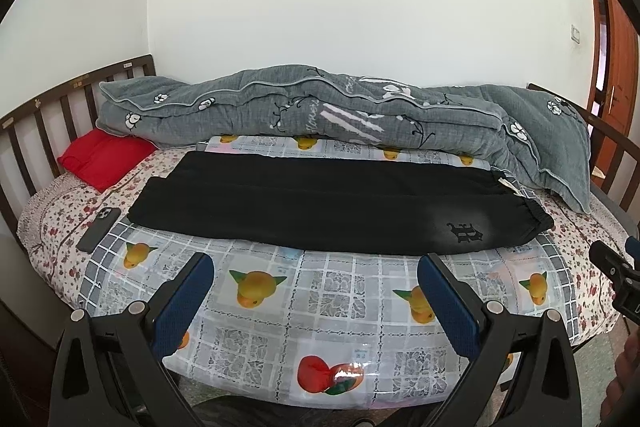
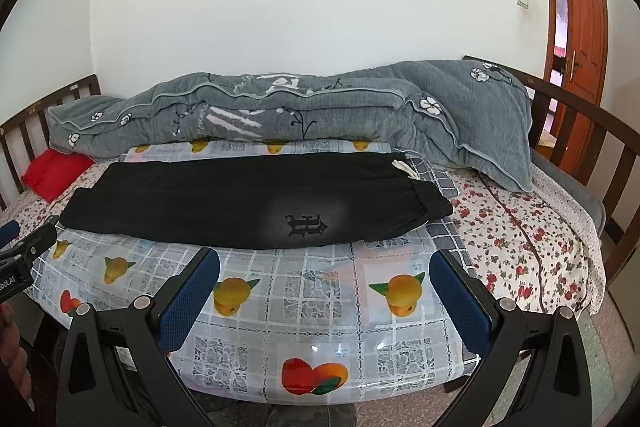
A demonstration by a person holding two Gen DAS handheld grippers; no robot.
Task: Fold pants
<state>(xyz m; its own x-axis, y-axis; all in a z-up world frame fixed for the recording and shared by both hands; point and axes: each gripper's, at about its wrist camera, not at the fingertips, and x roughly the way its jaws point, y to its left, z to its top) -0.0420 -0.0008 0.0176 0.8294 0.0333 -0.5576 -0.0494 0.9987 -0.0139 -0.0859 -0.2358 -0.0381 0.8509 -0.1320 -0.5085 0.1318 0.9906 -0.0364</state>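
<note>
Black pants [image 1: 320,205] [image 2: 248,203] lie flat across the bed, the two legs laid one beside the other, waistband at the right, cuffs at the left, a dark embroidered logo [image 2: 306,224] near the waist. My left gripper [image 1: 314,269] is open above the fruit-print plastic sheet [image 1: 320,307], short of the pants' near edge. Open too, my right gripper [image 2: 324,265] hovers in front of the logo with nothing between its fingers. Each gripper shows at the edge of the other's view.
A rolled grey quilt [image 1: 340,115] lies along the wall behind the pants. A red cushion [image 1: 102,157] and a dark phone [image 1: 98,229] sit at the left. Wooden rails [image 2: 580,131] bound both bed ends. An orange door [image 2: 580,27] stands at the right.
</note>
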